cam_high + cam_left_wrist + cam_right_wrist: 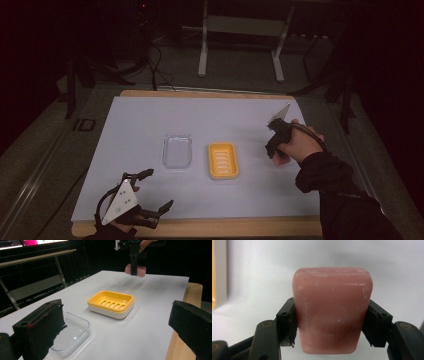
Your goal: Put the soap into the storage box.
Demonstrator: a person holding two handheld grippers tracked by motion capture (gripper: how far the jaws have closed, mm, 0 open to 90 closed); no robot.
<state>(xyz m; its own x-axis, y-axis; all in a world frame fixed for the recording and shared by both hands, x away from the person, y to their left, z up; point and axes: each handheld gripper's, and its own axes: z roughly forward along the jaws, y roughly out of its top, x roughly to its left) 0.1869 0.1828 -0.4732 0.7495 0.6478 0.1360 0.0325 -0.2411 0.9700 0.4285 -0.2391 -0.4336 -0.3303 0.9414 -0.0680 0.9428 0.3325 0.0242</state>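
Observation:
A pink bar of soap [332, 312] sits clamped between the two black jaws of my right gripper [330, 326], which is shut on it. In the high view that right gripper [276, 150] hangs above the white mat, right of the yellow soap dish [223, 160]. The left gripper view shows the soap [136, 270] held in the air beyond the yellow dish [111, 303]. My left gripper [156, 189] rests at the mat's near left corner, jaws wide apart and empty. A clear plastic lid [177, 151] lies left of the dish.
The white mat [210, 120] covers a wooden tabletop [200, 227]. Metal table legs [202, 45] and cables stand in the dark beyond the far edge. A person's dark sleeve [340, 195] comes in from the bottom right.

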